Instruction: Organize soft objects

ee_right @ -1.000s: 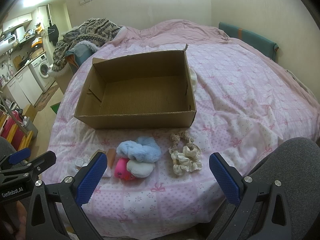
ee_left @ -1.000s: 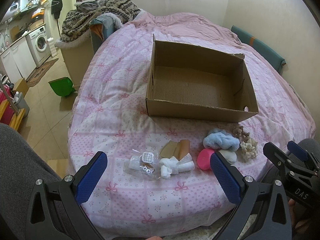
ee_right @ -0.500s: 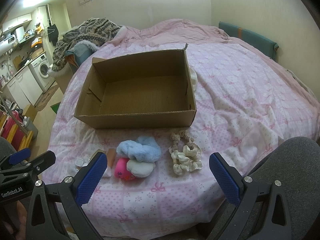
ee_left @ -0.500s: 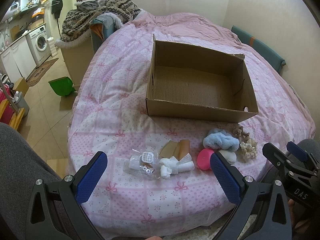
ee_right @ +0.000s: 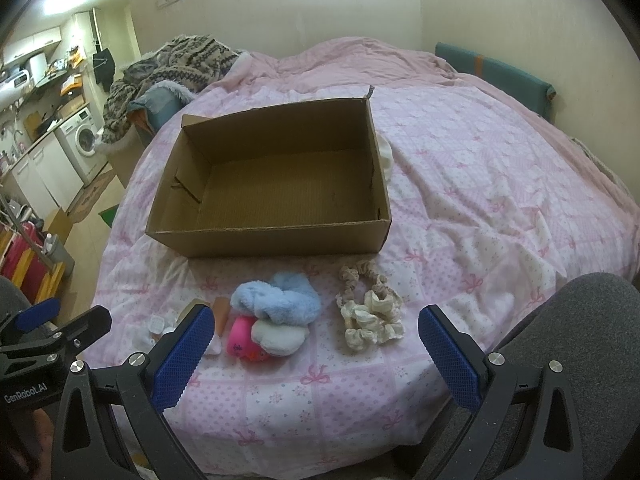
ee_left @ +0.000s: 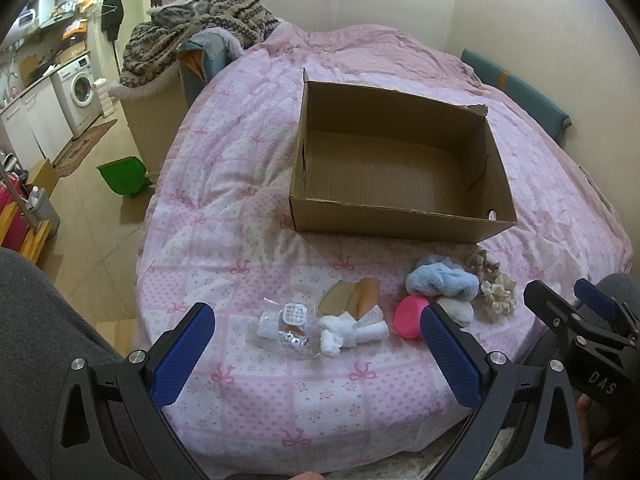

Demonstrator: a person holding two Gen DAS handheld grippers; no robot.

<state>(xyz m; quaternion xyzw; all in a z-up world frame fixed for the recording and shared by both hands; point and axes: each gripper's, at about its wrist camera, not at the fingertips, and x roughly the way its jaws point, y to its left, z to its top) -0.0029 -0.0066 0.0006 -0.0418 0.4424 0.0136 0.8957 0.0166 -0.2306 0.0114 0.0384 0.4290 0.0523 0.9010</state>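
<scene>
Nothing moved since a second ago; my left gripper (ee_left: 316, 344) and right gripper (ee_right: 312, 344) stay spread wide, empty. Cardboard box (ee_right: 276, 236) at 12 o'clock unfilled, task unstarted.

Here is the bed (ee_right: 460, 184), spread with a pink quilt patterned in bows and hearts, and sitting on the middle of it is an open cardboard box (ee_right: 276, 236) with nothing inside. Along the near edge runs a row of small things: a clear plastic packet (ee_left: 280, 326), two tan pieces (ee_left: 352, 294), a rolled white cloth (ee_left: 352, 330), then a pink round item (ee_right: 240, 338) touching a white pad (ee_right: 278, 336) and a fluffy blue scrunchie (ee_right: 280, 296). Just beside those lie the cream scrunchies (ee_right: 372, 318), and a white item (ee_right: 385, 156) peeks out behind the box's right wall.
</scene>
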